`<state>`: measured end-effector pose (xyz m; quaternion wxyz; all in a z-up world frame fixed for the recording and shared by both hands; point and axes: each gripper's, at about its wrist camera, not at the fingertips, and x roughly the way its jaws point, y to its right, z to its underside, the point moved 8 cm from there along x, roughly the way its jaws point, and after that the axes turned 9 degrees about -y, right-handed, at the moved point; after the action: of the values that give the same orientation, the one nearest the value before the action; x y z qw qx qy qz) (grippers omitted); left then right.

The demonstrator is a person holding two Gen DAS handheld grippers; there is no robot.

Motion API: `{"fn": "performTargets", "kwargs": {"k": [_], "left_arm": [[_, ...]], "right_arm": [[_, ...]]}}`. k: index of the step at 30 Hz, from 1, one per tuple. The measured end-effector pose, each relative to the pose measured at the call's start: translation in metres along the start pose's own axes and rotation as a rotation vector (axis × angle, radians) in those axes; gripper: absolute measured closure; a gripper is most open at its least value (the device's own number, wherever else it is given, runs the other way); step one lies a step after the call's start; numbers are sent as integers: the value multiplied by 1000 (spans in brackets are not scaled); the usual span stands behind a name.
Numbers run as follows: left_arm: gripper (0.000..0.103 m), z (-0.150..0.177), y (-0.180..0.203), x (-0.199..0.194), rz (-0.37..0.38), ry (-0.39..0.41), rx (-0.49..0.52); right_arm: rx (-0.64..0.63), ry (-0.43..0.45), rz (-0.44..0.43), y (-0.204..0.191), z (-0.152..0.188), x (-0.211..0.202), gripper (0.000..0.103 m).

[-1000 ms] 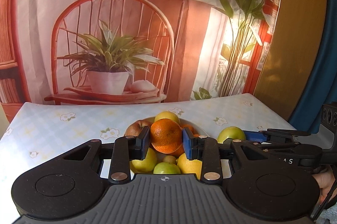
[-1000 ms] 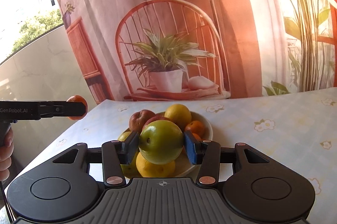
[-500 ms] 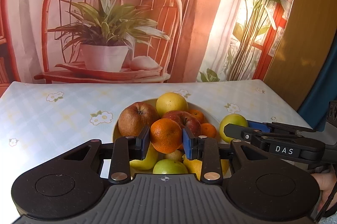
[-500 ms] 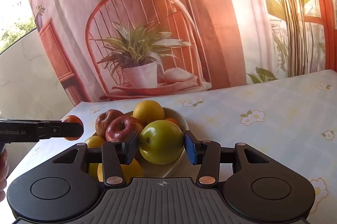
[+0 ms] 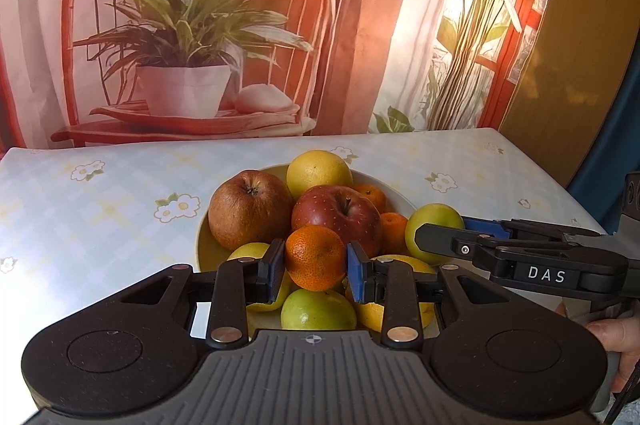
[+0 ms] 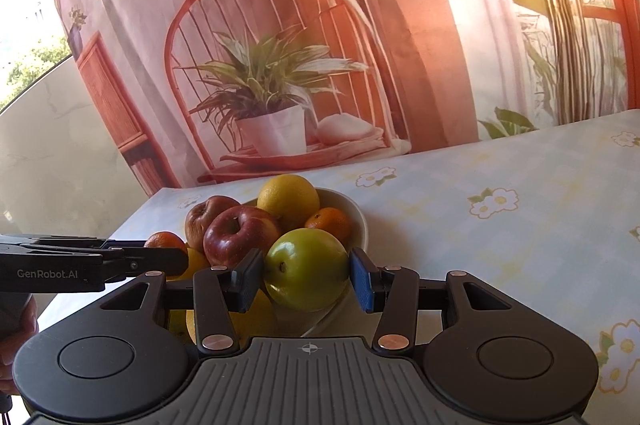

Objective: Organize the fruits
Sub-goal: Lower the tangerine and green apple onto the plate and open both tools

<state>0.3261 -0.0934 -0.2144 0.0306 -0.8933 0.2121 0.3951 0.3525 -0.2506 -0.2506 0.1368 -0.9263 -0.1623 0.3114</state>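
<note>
My left gripper (image 5: 316,267) is shut on a small orange mandarin (image 5: 315,257), held just above the near side of a white bowl (image 5: 396,193) heaped with fruit. My right gripper (image 6: 306,279) is shut on a green apple (image 6: 306,275) at the bowl's (image 6: 356,213) right front rim. In the bowl lie a dark red apple (image 5: 336,215), a brownish apple (image 5: 250,209), a yellow citrus (image 5: 319,173), more mandarins and green and yellow fruit. The left wrist view shows the green apple (image 5: 434,221) in the other gripper at the right; the right wrist view shows the mandarin (image 6: 165,240) at the left.
The bowl stands mid-table on a pale checked cloth with flower prints (image 5: 100,217). A printed backdrop of a chair and a potted plant (image 5: 192,37) hangs behind the table. A hand (image 5: 616,341) grips the right tool at the table's right edge.
Both grippers have come down and closer to the bowl, each still holding its fruit. The fruit pile now looks larger and lies right beneath the fingers.
</note>
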Motion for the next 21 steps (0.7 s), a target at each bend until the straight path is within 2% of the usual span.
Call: {"fn": "performTargets", "kwargs": {"k": [8, 13, 18, 21], "left_arm": [[68, 1, 0, 2, -4, -8, 7], [66, -1, 3, -2, 11, 8, 15], [66, -3, 0, -9, -5, 22, 3], [60, -4, -3, -16, -22, 33, -6]], "right_arm": [[-13, -17, -5, -2, 3, 1, 59], [-12, -16, -4, -3, 3, 0, 59], [-7, -10, 3, -3, 2, -4, 58], [-6, -8, 6, -4, 2, -7, 58]]}}
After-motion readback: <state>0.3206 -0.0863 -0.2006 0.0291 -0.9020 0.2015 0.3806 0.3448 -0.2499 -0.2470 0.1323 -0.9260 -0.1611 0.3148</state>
